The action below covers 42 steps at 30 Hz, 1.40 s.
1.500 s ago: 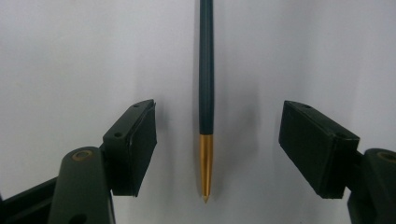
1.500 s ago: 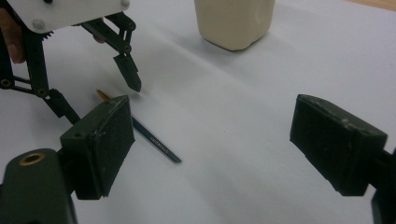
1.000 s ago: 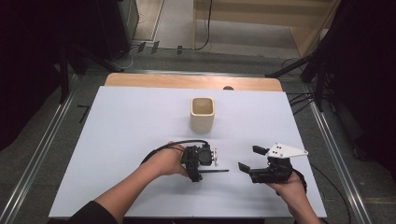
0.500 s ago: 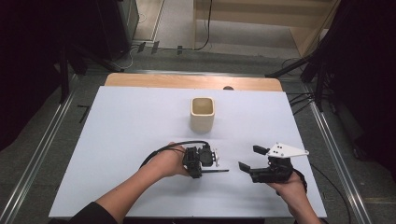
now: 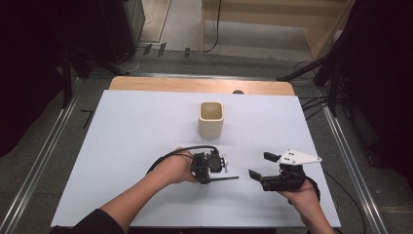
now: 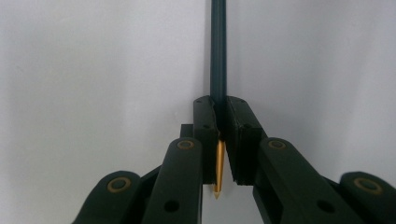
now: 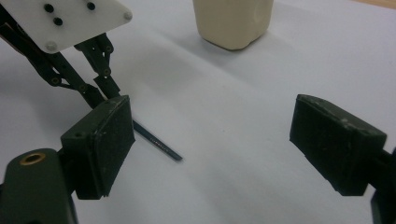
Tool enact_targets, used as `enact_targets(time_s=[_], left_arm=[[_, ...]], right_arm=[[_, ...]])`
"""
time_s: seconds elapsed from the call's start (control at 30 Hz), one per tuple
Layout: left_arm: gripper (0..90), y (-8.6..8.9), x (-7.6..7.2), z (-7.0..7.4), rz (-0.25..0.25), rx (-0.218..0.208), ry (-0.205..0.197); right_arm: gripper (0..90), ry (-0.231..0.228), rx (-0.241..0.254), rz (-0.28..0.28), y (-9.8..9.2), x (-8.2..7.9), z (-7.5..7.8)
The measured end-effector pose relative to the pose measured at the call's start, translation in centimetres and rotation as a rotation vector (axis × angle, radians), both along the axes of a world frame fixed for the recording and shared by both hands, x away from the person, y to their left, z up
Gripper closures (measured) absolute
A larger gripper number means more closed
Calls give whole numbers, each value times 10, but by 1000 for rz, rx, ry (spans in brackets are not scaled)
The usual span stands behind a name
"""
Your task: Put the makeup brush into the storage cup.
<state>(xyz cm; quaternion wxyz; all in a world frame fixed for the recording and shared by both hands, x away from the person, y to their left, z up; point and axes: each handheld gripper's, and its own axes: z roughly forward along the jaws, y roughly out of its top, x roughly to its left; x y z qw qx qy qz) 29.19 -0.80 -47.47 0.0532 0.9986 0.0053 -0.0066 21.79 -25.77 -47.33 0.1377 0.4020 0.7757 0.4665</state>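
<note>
The left gripper point(image 5: 210, 168) sits low on the white table sheet point(image 5: 126, 146), in the near middle of the surface, its jaws having just been closing and now clamped tight on a dark pencil point(image 6: 218, 56); in the left gripper view the pads press the shaft on both sides just above the pencil's gold sharpened tip point(image 6: 218, 172), and the dark shaft runs straight on past the jaws over the sheet. In the high view the pencil point(image 5: 225, 178) lies level, projecting to the right of the left gripper toward the right gripper point(image 5: 260, 168), its free end stopping short of it with a gap of bare sheet between. The right gripper rests near the front right of the table with its jaws spread wide and nothing between them; in the right gripper view the pencil's end point(image 7: 159, 145) lies on the sheet just beside its left pad. A cream square cup point(image 5: 211, 118) stands upright beyond both grippers, near the table's middle, well apart from each, with open sheet on every side of it. The sheet's left half is bare up to its left edge. A strip of wooden tabletop point(image 5: 195, 85) shows along the far edge. Metal rails point(image 5: 44, 161) flank the table on both sides, and the floor beyond carries cables and dark equipment stands
</note>
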Motion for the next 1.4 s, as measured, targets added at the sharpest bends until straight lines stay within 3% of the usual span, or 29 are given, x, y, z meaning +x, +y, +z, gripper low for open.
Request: enact_targets(time_s=[0.4,0.83,0.97,1.4], left_arm=[[845,3,6,2,36,-19,30],[845,28,18,27,118,-162,52],[845,39,16,33,157,-234,66],[844,67,16,39,203,-317,59]], right_arm=[[146,3,4,3,0,0,0],[148,-10,21,21,1,0,1],[167,-16,28,31,2,-1,2],[148,-47,73,92,13,2,5]])
